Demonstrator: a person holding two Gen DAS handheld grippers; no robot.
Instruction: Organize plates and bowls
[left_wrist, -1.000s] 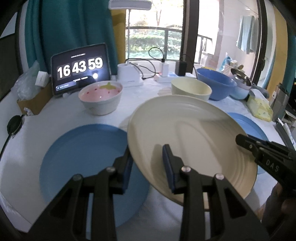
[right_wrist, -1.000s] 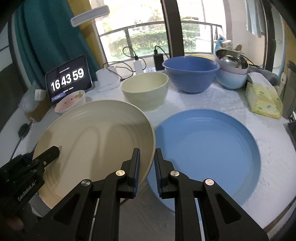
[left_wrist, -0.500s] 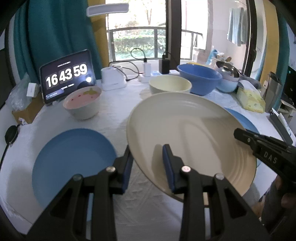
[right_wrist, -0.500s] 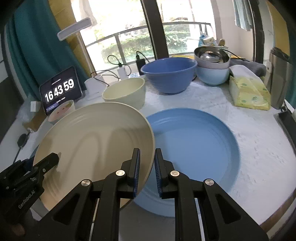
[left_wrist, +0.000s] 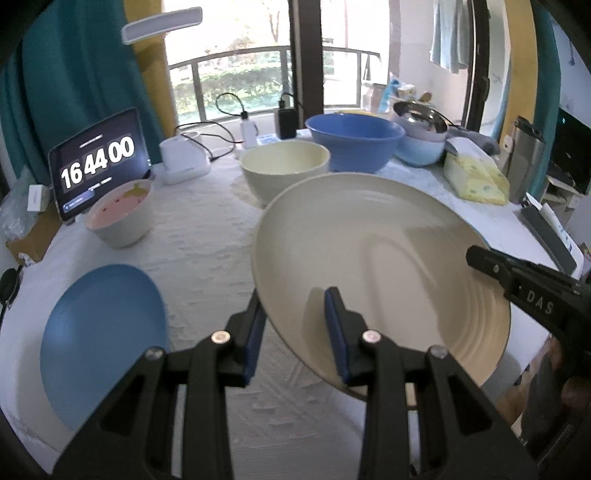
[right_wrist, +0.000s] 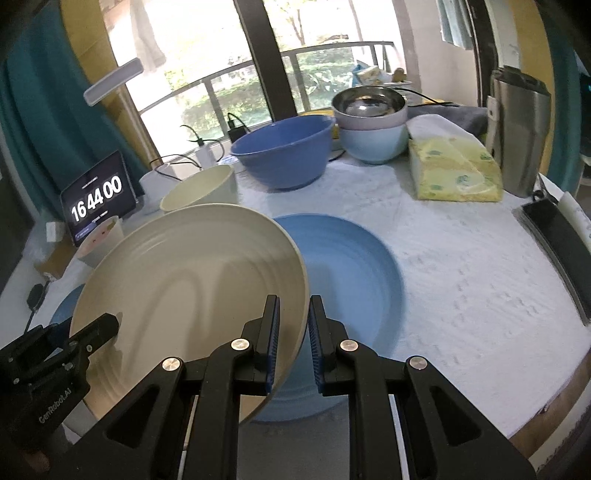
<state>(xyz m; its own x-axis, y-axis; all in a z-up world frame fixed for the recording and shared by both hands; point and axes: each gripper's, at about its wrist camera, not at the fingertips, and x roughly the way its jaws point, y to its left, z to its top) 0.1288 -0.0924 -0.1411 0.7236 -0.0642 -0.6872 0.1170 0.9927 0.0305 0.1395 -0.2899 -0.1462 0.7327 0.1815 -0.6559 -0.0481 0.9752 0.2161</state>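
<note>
The round, ridged cream plate (left_wrist: 380, 266), mid-frame, is clamped at opposite rims by the left gripper (left_wrist: 295, 328) and right gripper (right_wrist: 293, 343), above a textured white tablecloth (right_wrist: 461, 258). Behind: balcony window (left_wrist: 236, 55), teal curtain (left_wrist: 70, 74).

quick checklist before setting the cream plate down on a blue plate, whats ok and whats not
1. Left gripper clamped on the cream plate rim: ok, one pad above and one below.
2. Right gripper clamped on the opposite rim: ok.
3. Plate clear of the table: ok, it is held up and tilted.
4. Right blue plate free to receive it: ok, nothing lies in it; the cream plate already overlaps its left edge in the right wrist view.
5. Left blue plate free: ok, nothing in it.
6. Cream bowl out of the way: cannot tell, it sits close behind the plate's far rim.
</note>
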